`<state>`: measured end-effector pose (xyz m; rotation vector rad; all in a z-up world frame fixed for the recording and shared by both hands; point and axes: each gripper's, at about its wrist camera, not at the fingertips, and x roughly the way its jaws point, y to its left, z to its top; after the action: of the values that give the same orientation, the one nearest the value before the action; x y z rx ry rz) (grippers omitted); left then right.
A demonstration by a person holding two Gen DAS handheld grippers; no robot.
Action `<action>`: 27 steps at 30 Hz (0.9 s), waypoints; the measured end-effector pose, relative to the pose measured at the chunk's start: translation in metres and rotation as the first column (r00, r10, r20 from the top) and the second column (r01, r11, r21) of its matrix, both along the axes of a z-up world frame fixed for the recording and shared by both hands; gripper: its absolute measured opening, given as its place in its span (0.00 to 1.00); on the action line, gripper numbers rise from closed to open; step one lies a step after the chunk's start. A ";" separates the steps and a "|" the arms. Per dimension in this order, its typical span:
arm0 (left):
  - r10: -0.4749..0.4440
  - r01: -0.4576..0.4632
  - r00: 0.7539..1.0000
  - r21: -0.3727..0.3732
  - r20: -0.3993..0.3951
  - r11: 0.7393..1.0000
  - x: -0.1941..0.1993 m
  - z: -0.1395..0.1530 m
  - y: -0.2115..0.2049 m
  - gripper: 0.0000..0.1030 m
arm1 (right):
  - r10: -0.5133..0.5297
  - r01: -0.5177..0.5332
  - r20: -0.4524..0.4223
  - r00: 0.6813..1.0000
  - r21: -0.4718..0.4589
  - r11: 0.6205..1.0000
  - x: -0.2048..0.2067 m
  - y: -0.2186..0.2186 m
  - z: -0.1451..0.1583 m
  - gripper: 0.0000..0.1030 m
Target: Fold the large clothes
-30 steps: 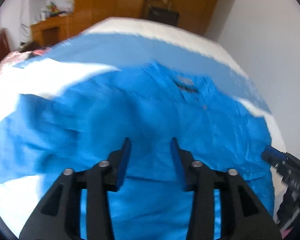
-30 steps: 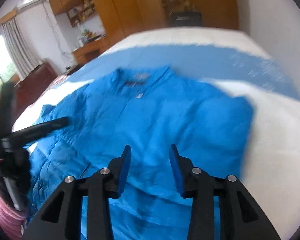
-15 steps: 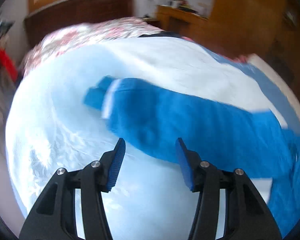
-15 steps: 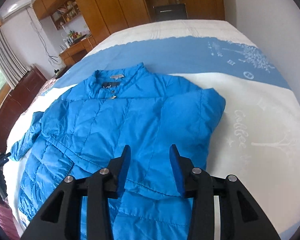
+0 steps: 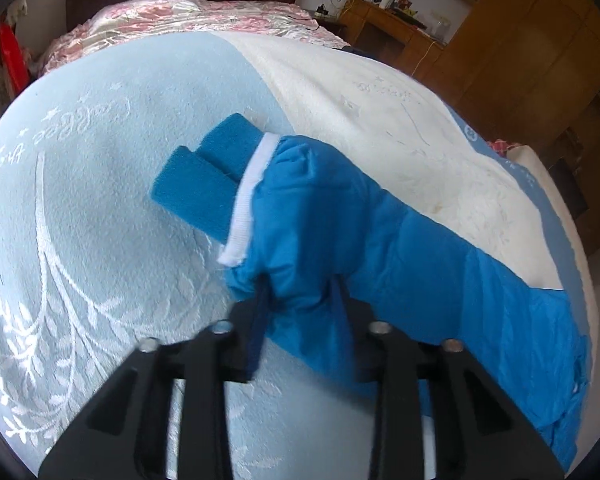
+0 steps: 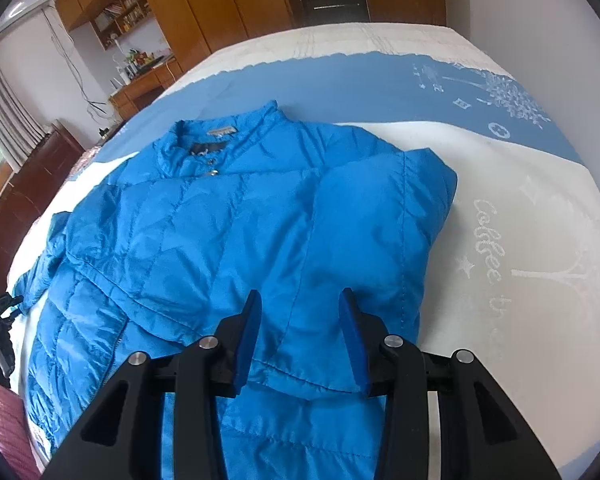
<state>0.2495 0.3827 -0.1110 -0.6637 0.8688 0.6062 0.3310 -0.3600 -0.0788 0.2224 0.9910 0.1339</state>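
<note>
A bright blue puffer jacket [image 6: 220, 240] lies face up on the bed [image 6: 520, 220], collar at the far side. One sleeve is folded in over its chest. My right gripper [image 6: 300, 320] hovers open just above that folded part, with nothing between its fingers. In the left wrist view the other sleeve [image 5: 380, 232] stretches out over the bedspread [image 5: 80, 200], ending in a white band and a knit blue cuff [image 5: 204, 184]. My left gripper [image 5: 300, 296] is closing, its jaws pinching a bunch of sleeve fabric just behind the cuff.
Pink floral bedding [image 5: 180, 12] lies past the bed's far end, in front of a dark headboard. A cluttered wooden desk [image 5: 388, 20] and tall wardrobes [image 6: 220, 8] line the room. A white wall [image 6: 520, 20] runs along the bed's right side.
My left gripper swung from above the jacket's body out to the sleeve end, came down, and its jaws narrowed onto the fabric. The right gripper has sunk slightly over the jacket.
</note>
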 end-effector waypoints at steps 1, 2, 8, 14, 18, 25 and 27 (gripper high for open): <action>-0.001 0.001 1.000 -0.004 0.006 1.000 0.001 -0.001 0.000 0.17 | 0.001 -0.001 -0.005 1.000 -0.004 1.000 0.001 0.000 -0.002 0.39; -0.004 0.004 1.000 -0.007 0.015 1.000 0.002 -0.001 -0.001 0.13 | 0.002 -0.002 -0.009 1.000 -0.007 1.000 0.002 0.001 -0.004 0.39; -0.009 0.006 0.992 0.019 0.124 1.000 -0.005 0.017 -0.006 0.01 | 0.001 -0.001 -0.011 1.000 0.014 1.000 0.001 -0.003 -0.003 0.39; -0.180 0.145 0.939 0.137 0.295 0.980 -0.004 0.085 -0.074 0.00 | 0.016 -0.016 0.011 1.000 0.009 1.000 -0.008 0.003 0.016 0.39; -0.368 0.296 0.860 0.244 0.353 0.924 0.015 0.130 -0.156 0.00 | 0.017 -0.017 0.022 1.000 -0.016 1.000 -0.016 0.009 0.028 0.39; -0.671 0.568 0.663 0.361 0.332 0.739 0.061 0.152 -0.322 0.00 | 0.012 -0.012 0.023 1.000 0.002 1.000 -0.020 0.004 0.029 0.39; -0.722 0.628 0.622 0.357 0.305 0.692 0.076 0.144 -0.358 0.00 | 0.013 -0.013 0.024 1.000 0.003 1.000 -0.020 0.003 0.029 0.39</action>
<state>0.3251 0.0244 0.0332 -0.1987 0.5581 -0.1535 0.3109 -0.3567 -0.0497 0.2164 0.9683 0.1496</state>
